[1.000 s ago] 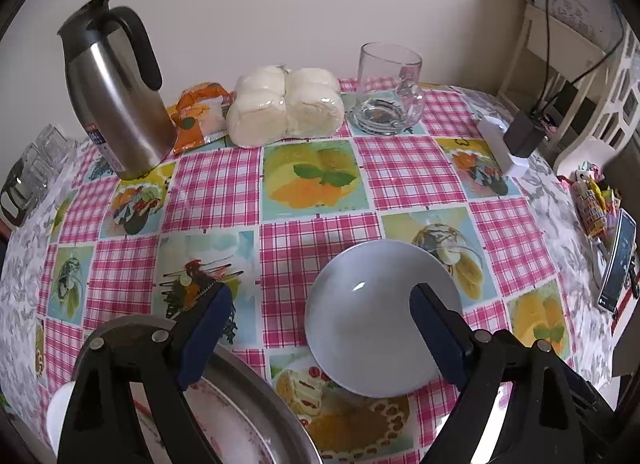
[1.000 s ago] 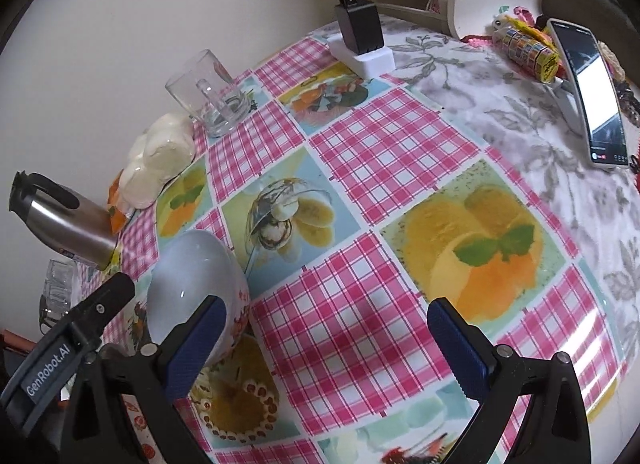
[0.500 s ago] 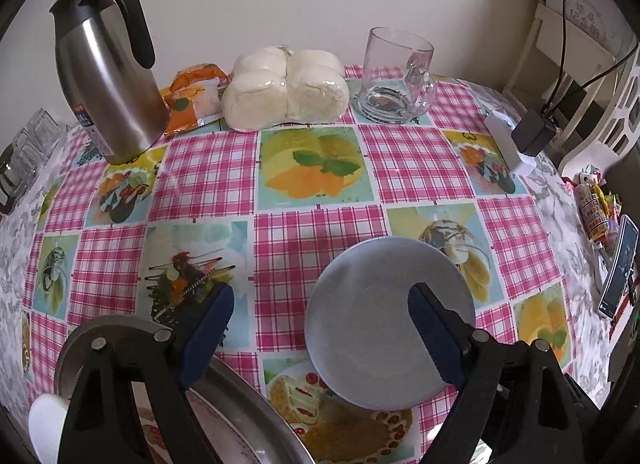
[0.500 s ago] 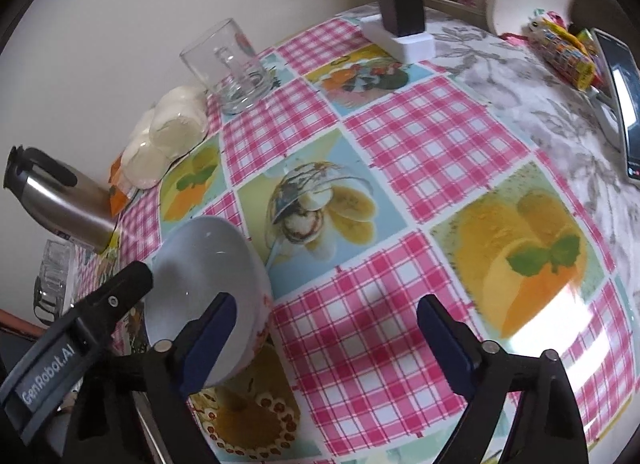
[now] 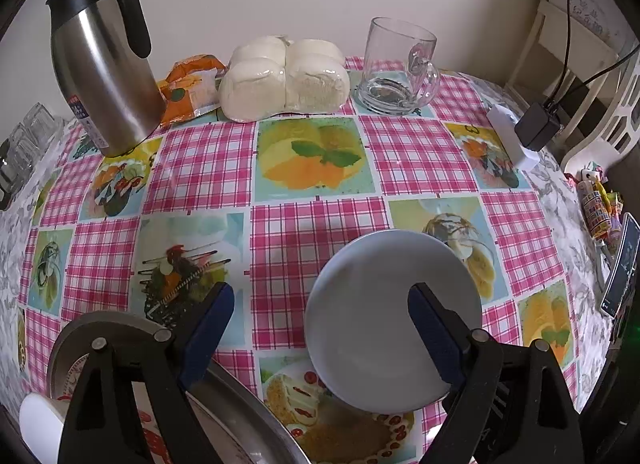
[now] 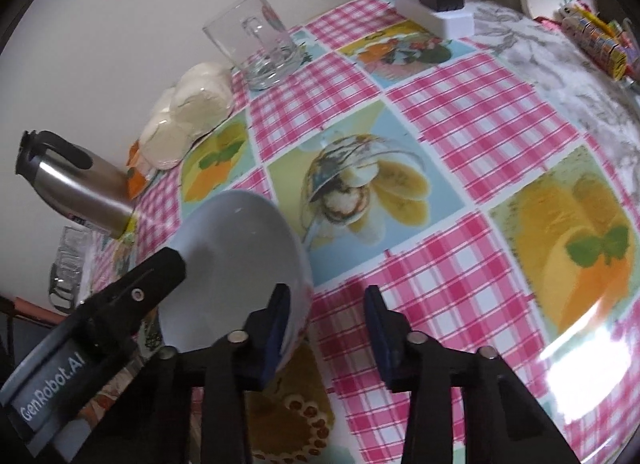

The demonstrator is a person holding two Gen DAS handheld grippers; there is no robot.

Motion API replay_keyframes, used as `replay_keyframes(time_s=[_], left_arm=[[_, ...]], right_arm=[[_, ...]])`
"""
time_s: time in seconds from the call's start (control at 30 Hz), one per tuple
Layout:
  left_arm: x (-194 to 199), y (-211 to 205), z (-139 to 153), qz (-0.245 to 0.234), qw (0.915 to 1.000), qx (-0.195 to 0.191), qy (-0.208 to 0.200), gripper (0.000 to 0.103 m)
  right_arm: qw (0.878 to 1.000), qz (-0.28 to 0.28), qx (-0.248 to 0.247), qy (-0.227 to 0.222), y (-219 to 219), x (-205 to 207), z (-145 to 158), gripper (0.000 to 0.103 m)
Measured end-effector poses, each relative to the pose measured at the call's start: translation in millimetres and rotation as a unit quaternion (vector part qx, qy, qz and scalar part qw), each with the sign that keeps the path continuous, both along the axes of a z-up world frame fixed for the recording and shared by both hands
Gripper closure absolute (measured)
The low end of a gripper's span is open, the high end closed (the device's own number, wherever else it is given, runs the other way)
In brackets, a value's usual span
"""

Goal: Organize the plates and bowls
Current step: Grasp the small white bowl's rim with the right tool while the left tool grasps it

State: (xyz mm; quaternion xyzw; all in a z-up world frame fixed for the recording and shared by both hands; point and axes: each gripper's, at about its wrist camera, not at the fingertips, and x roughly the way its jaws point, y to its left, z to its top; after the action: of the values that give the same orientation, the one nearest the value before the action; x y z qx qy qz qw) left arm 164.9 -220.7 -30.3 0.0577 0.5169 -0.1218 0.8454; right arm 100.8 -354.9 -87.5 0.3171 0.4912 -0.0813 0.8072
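Right wrist view: our right gripper [image 6: 326, 328] has just been closing its jaws around the bowl's [image 6: 240, 264] rim at lower left, not yet pinching. Left gripper [image 5: 320, 324] jaws gape open, empty, above it on the counter [image 5: 320, 184].

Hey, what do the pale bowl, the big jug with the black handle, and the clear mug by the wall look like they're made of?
Bowl: likely glazed ceramic; smooth, glossy pale grey with soft highlights, though melamine is possible. Jug: brushed stainless steel body with streaky reflections, and a black lid and handle that look plastic. Mug: clear glass, see-through with a thick base.
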Motion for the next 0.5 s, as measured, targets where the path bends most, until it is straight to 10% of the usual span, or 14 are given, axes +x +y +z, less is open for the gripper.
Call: replay_keyframes(time_s=[0.17, 0.5], left_arm=[[-0.3, -1.3, -2.7, -0.002, 1.0000, 0.001, 0.004, 0.014], [-4.1, -10.0, -6.7, -0.017, 0.9997, 0.010, 0.012, 0.014]], right_arm=[[1.000, 0.005, -0.003, -0.009, 1.3, -0.4, 3.8, 0.092], [1.000, -0.004, 0.005, -0.012, -14.4, -7.6, 5.1, 0.095]])
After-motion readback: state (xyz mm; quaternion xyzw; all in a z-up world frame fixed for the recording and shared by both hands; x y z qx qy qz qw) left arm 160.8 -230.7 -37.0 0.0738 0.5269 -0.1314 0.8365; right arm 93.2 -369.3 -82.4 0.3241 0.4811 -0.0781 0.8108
